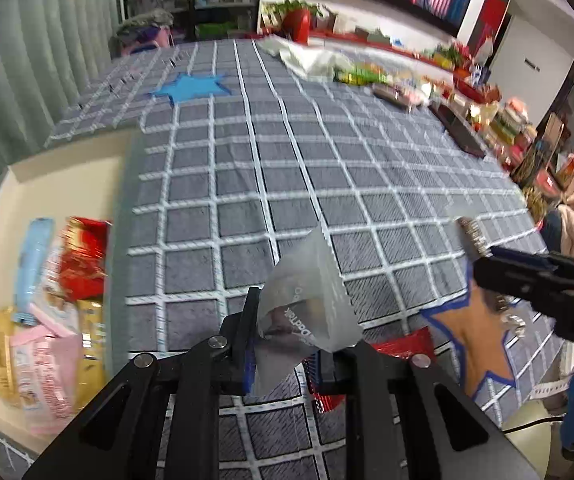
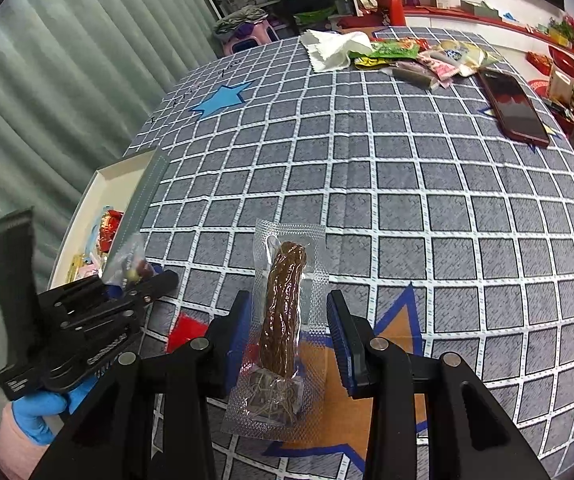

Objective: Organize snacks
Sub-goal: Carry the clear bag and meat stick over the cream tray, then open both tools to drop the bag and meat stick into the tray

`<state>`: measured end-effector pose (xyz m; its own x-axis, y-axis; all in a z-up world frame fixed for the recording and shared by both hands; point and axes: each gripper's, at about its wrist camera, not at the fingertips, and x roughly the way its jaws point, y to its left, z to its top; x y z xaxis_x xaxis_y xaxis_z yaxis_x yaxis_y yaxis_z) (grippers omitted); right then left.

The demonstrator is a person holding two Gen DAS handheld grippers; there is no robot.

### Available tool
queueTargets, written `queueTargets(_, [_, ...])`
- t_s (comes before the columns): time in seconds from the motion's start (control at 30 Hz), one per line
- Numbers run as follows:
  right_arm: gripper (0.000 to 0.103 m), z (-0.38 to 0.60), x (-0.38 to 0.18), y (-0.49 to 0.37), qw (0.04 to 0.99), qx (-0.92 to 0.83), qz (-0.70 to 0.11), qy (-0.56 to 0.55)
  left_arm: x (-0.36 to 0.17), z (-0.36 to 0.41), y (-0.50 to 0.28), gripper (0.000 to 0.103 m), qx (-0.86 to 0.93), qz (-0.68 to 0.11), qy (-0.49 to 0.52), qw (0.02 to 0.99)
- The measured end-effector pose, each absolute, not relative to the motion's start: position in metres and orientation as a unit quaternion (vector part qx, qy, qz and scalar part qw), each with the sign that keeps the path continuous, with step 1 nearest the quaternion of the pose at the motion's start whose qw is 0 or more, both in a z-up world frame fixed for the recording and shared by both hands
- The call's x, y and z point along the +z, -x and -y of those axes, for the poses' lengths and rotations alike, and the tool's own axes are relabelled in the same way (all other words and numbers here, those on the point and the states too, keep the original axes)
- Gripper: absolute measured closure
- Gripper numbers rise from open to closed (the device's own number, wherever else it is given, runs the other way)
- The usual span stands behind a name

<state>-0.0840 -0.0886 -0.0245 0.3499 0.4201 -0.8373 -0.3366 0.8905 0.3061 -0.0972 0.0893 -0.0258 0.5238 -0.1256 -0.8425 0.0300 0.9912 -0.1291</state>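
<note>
My left gripper [image 1: 287,344] is shut on a small clear snack packet [image 1: 307,312] and holds it above the checked tablecloth, right of the cream box [image 1: 67,184]. The box holds several snack packs [image 1: 59,304]. In the right wrist view the left gripper [image 2: 143,276] shows at the left with the same packet [image 2: 127,260]. My right gripper [image 2: 287,328] is open, its fingers either side of a vacuum-sealed brown sausage snack [image 2: 283,320] that lies on the orange star [image 2: 367,408]. A red packet [image 1: 403,346] lies on the cloth under the left gripper.
A pile of snack packs [image 2: 419,60] and a white paper bag [image 2: 335,50] lie at the table's far edge. A red phone [image 2: 515,110] lies at the far right. A blue star [image 2: 223,98] marks the cloth. Green curtains hang at the left.
</note>
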Motion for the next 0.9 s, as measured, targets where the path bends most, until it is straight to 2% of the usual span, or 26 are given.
queueTargets(0.17, [0.063,0.062,-0.013,0.082,0.818,0.254,-0.515,-0.028,0.006,-0.123,0.109,0.081,-0.016,-0.454,0.056,0.889])
queueTargets(0.33, [0.063,0.009,-0.006,0.084,0.806,0.298,-0.511,-0.004,0.016,-0.17,0.121,0.081,0.038,-0.445,0.047,0.893])
queueTargets(0.53, [0.063,-0.072,0.001,0.082,0.781,0.353,-0.515,0.036,0.01,-0.226,0.13,0.081,0.095,-0.459,0.059,0.881])
queueTargets(0.9, [0.063,-0.195,-0.009,0.082,0.737,0.401,-0.533,0.106,-0.025,-0.268,0.134,0.08,0.126,-0.501,0.083,0.852])
